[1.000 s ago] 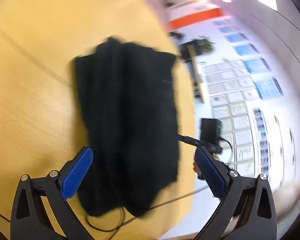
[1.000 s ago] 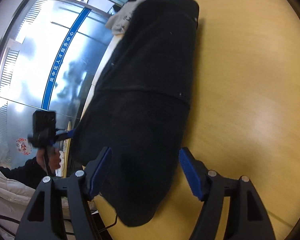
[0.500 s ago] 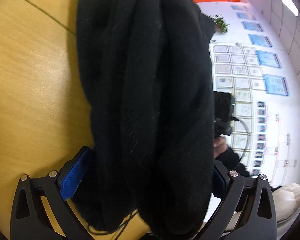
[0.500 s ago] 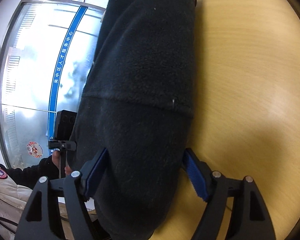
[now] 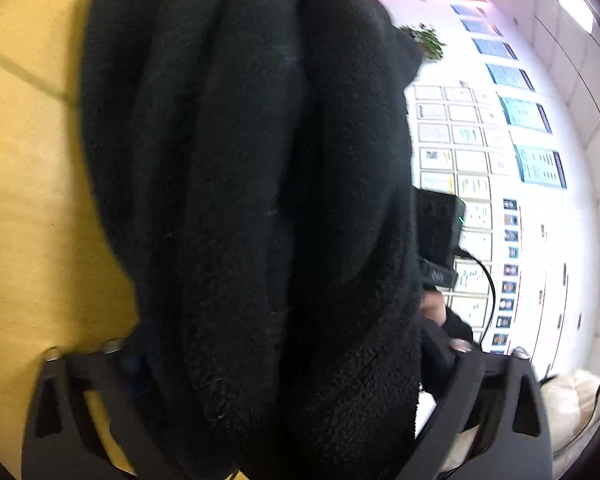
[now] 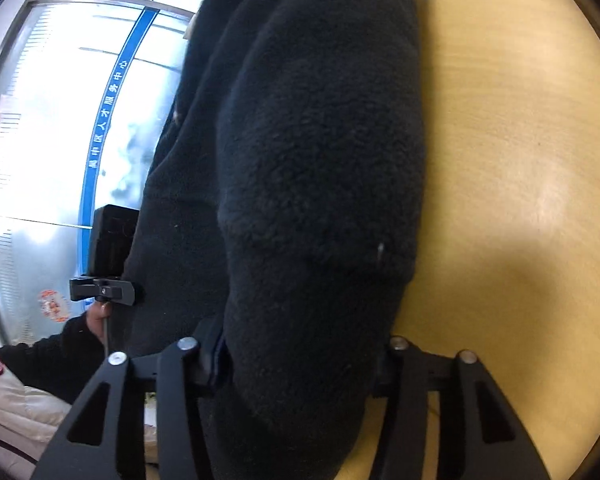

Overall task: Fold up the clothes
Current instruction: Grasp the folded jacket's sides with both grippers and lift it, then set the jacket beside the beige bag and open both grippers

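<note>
A folded black fleece garment (image 5: 260, 200) lies in a thick bundle on the yellow wooden table (image 5: 32, 208). It fills the middle of the left wrist view and of the right wrist view (image 6: 320, 180). My left gripper (image 5: 276, 364) has its jaws on either side of one end of the bundle, pads buried in the fleece. My right gripper (image 6: 300, 356) has its jaws around the other end in the same way. Each gripper shows in the other's view as a black device at the far end (image 5: 438, 232) (image 6: 108, 256).
The table edge runs just beside the bundle in both views. Beyond it are a wall of posters (image 5: 520, 160), a glass front with a blue stripe (image 6: 104, 120), and a person's dark sleeve and pale jacket (image 6: 20, 408).
Both grippers have pushed forward over the ends of the bundle, which now fills the space between the jaws. The jaws have narrowed onto the fleece and hidden the blue pads.
</note>
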